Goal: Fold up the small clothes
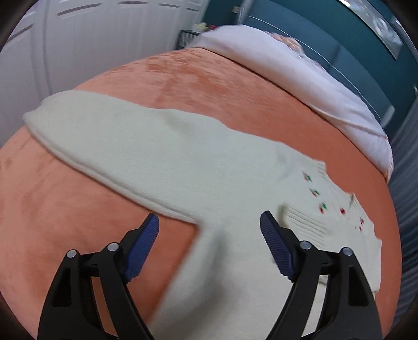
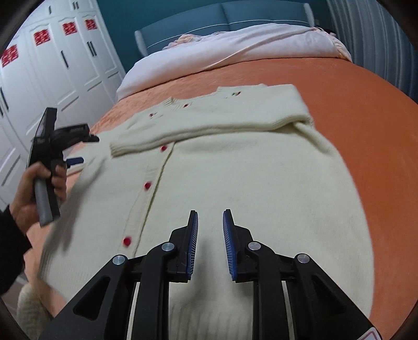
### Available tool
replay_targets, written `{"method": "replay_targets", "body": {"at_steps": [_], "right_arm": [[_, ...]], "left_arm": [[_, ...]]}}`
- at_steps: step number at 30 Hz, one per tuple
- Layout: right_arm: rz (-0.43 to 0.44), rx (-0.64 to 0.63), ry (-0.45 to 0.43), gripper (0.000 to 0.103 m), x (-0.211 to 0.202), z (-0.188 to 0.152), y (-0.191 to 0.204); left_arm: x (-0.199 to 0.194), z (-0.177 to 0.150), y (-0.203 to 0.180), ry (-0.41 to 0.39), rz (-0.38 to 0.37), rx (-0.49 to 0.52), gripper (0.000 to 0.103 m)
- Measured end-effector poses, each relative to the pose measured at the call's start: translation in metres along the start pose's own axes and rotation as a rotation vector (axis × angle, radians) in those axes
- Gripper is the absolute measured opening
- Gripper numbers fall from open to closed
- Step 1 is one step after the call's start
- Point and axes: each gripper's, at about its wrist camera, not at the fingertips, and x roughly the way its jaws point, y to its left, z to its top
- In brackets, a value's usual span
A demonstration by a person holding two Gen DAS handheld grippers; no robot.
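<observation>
At the far left stood a white panelled wardrobe (image 2: 60,65) with red paper cut-outs on its doors, and in front of it a person's hand (image 2: 31,193), emerging from a dark sleeve (image 2: 10,251), gripped the handle of the black left gripper (image 1: 209,222). In its own wrist view that gripper's jaws stood wide apart, blue ribbed pads (image 1: 142,248) clear of everything, with nothing between them but the cloth lying flat beneath; one pad hung over the bedspread, the other over the knit. The cream knitted cardigan with red buttons and small embroidered cherries (image 2: 222,183) lay spread front-up on the orange plush bedspread (image 2: 365,109), its collar towards the headboard and its hem towards the cameras. In the right wrist view one sleeve (image 2: 209,120) was folded across the chest, its ribbed cuff ending near the button placket; in the left wrist view the other sleeve (image 1: 125,146) stretched out flat across the bedspread, away from the body of the garment. Over the lower middle of the cardigan hung the black right gripper (image 2: 210,230), its jaws parted only narrowly, the blue pads (image 2: 192,245) holding nothing. Beyond the cardigan a pale pink duvet (image 2: 235,44) was bunched against a teal padded headboard (image 2: 222,23), and to the far right hung a grey pleated curtain (image 2: 371,34).
</observation>
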Motion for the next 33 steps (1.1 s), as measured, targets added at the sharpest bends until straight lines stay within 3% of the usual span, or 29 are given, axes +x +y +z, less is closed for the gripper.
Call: {"method": "replay_targets", "body": {"at_steps": [6, 8, 11, 12, 13, 14, 15, 17, 19, 23, 25, 27, 29, 30, 33], "right_arm": [[0.027, -0.041, 0.078, 0.025, 0.000, -0.029, 0.024], [0.034, -0.008, 0.091, 0.028, 0.002, -0.032, 0.024], [0.028, 0.020, 0.102, 0.033, 0.004, -0.032, 0.024], [0.026, 0.025, 0.104, 0.034, 0.005, -0.033, 0.026], [0.025, 0.032, 0.107, 0.035, 0.005, -0.033, 0.026], [0.024, 0.036, 0.109, 0.036, 0.005, -0.033, 0.027], [0.022, 0.039, 0.111, 0.037, 0.005, -0.033, 0.028], [0.022, 0.044, 0.110, 0.037, 0.003, -0.033, 0.027], [0.026, 0.060, 0.103, 0.037, 0.000, -0.032, 0.024], [0.045, 0.118, 0.088, 0.037, -0.004, -0.030, 0.010], [0.041, 0.148, 0.071, 0.037, -0.008, -0.027, 0.000], [0.027, 0.176, 0.051, 0.037, -0.014, -0.024, -0.013], [0.005, 0.197, 0.035, 0.039, -0.021, -0.022, -0.028], [-0.005, 0.205, 0.032, 0.041, -0.023, -0.021, -0.035], [-0.028, 0.233, 0.013, 0.041, -0.033, -0.015, -0.058]], "left_arm": [[0.005, 0.066, 0.165, -0.041, 0.196, -0.383, 0.081], [0.012, 0.082, 0.203, -0.032, 0.207, -0.479, 0.080], [0.016, 0.100, 0.218, -0.064, 0.184, -0.544, 0.078], [0.020, 0.106, 0.215, -0.060, 0.181, -0.530, 0.061], [0.027, 0.114, 0.211, -0.038, 0.165, -0.508, 0.022], [0.033, 0.120, 0.207, 0.005, 0.155, -0.505, 0.009], [0.031, 0.124, 0.203, 0.009, 0.139, -0.519, 0.011], [0.011, 0.133, 0.174, -0.075, 0.103, -0.478, 0.011], [-0.015, 0.143, 0.118, -0.135, 0.034, -0.337, 0.010], [-0.071, 0.125, -0.028, -0.170, -0.221, -0.032, 0.010], [-0.086, 0.093, -0.101, -0.136, -0.337, 0.108, 0.011], [-0.086, 0.047, -0.163, -0.065, -0.390, 0.247, 0.015], [-0.064, -0.009, -0.208, 0.028, -0.379, 0.344, 0.032], [-0.049, -0.034, -0.220, 0.078, -0.346, 0.371, 0.062], [-0.008, -0.088, -0.218, 0.225, -0.287, 0.326, 0.063]]}}
